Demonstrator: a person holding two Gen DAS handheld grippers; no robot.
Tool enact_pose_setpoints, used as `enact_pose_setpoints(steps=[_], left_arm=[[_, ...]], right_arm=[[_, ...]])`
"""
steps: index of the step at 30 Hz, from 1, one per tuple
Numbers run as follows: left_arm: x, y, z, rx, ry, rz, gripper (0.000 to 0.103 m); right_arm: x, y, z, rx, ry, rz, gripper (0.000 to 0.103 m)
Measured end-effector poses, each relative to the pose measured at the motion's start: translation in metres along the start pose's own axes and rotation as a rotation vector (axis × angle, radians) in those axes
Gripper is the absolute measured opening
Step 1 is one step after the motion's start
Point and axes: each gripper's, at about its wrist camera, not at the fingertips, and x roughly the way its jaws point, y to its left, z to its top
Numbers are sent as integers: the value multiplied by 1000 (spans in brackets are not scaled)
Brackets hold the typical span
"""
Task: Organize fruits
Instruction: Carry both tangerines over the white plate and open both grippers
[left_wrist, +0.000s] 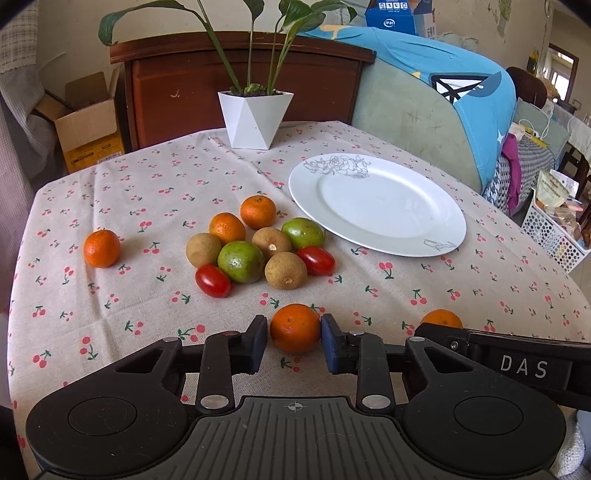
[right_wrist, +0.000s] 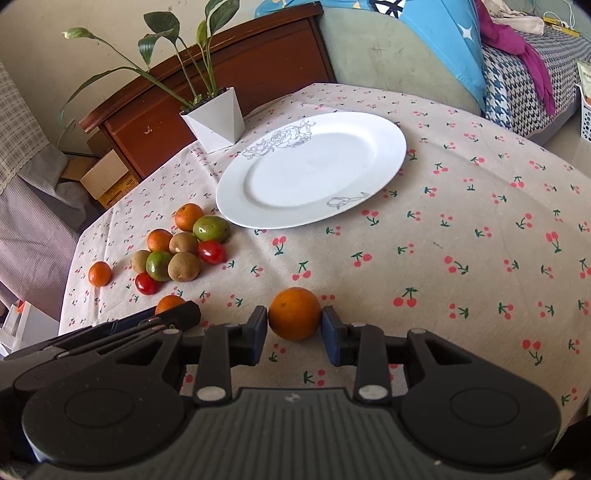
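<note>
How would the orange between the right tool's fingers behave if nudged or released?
The orange is round, so it would probably roll on the flat cloth. Its skin looks firm, so the right tool can likely squeeze it without damage.

"DAS" in pale capitals on the right gripper body. Print on blue box and yellow carton too small to read.

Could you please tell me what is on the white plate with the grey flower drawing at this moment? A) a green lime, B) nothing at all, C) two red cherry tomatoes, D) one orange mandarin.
B: the white round plate with the grey flower drawing is bare, while every fruit lies on the cherry-print tablecloth or sits between the fingers of a tool.
</note>
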Motion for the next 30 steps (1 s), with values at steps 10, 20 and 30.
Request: enact_pose_setpoints(steps=[10,20,30], left_arm=[[-5,3,3,-42,-27,-22,26],[-7,-2,18,-43,-70,-57,26],[7,-4,43,-77,-110,-107,26]], right_arm=[[-1,3,1,-14,-15,19,31],[-5,1,17,-8,-94,54,31],[-2,-11,42,37,-168,72,31]])
